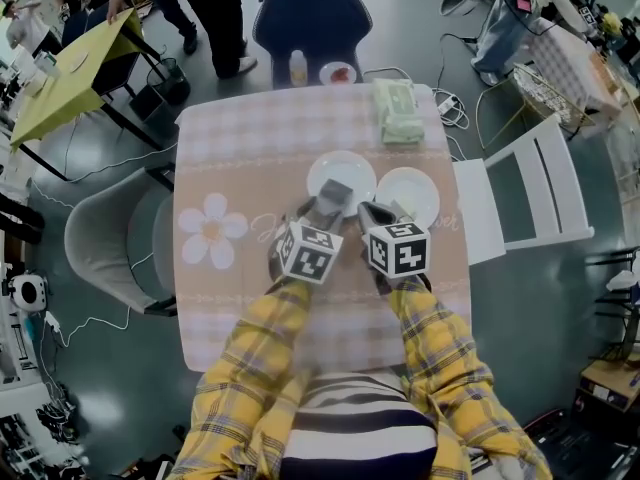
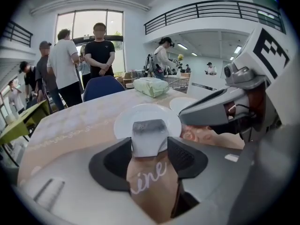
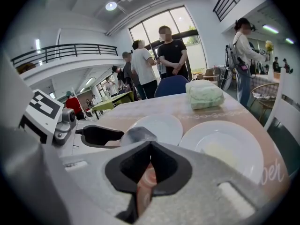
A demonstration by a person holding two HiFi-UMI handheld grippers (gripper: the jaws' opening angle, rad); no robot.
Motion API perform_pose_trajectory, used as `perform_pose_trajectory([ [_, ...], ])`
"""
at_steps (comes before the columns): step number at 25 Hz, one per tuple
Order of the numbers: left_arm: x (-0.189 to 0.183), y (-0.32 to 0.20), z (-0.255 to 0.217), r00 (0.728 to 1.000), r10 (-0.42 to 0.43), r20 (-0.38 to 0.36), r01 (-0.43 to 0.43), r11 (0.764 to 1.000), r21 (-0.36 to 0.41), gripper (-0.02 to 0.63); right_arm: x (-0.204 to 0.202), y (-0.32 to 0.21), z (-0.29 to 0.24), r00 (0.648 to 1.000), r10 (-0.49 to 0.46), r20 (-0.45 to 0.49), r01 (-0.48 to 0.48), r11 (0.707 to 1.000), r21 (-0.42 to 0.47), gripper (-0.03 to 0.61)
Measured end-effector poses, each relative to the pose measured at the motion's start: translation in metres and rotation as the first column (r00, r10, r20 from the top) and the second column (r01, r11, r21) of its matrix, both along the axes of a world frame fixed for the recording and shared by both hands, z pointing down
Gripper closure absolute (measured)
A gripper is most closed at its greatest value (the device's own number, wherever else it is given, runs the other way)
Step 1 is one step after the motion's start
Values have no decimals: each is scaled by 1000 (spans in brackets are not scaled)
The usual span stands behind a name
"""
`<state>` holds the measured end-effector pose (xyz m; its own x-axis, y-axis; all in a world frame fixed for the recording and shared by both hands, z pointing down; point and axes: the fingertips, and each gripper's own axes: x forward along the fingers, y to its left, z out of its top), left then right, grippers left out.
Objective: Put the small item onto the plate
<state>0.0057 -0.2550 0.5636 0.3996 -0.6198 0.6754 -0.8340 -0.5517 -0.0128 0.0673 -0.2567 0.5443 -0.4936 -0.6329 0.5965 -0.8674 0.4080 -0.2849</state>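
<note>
On the far left we see a grey chair [image 1: 110,238] next to the table [image 1: 250,138]. The cloth on the table is pink, and it has a big white flower [image 1: 212,230] near its left side.

Next comes our left gripper [image 1: 330,204]. In the left gripper view its two black pads sit tight on both sides of the small item [image 2: 150,134], so it is holding it. The small item is grey and a bit shiny. It is at the near edge of the left plate [image 1: 345,163]. We cannot tell if it touches the plate or hangs just above it.

Just to the right is our right gripper [image 1: 372,211]. In the right gripper view its jaws are squeezed together at the tips, and nothing is between them. We only see a thin strip of cloth through the gap below.

The right plate [image 1: 415,193] lies just beside the left plate, and it is white too. Behind it, near the far edge, is a green pack of tissues [image 1: 397,111]. On the far right stands a white chair [image 1: 530,193].
</note>
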Motion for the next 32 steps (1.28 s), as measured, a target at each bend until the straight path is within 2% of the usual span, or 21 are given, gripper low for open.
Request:
perform_pose_trajectory([
  [3,1,-4,-1,999,-4,-50,4,1000,-11,399,1,1,3,1000,-1,-2,1,1000,-7,580],
  [8,0,-12,1,999,-15,-35,14,1000,-23,403,1,2,4,1000,0,-5,0,1000,-9,580],
  [11,1,-14,-3,998,-20,-52,20,1000,1,403,0,2,3,1000,-2,-1,2,1000,-4,580],
  [17,-9,-4,-20,985,-83,-154,89,995,34,419,3,4,2,1000,12,11,-12,1000,-6,580],
  [19,-10,2,-32,961,-110,-253,122,992,33,457,2,8,0,1000,15,20,-14,1000,-5,580],
  [21,-11,11,-40,914,-142,-380,149,989,-11,518,2,11,-1,1000,18,21,-18,1000,0,580],
  [23,-11,19,-44,871,-162,-464,154,987,-54,543,2,14,-2,1000,23,21,-23,1000,5,580],
  [24,-11,22,-44,862,-162,-480,151,987,-62,561,2,15,-2,999,25,20,-25,1000,8,580],
  [27,-13,29,-49,858,-150,-491,146,988,-47,611,0,21,-7,999,25,20,-25,999,24,580],
  [32,-13,45,-59,827,-154,-541,153,987,-48,611,-2,33,-16,999,24,26,-25,998,55,580],
])
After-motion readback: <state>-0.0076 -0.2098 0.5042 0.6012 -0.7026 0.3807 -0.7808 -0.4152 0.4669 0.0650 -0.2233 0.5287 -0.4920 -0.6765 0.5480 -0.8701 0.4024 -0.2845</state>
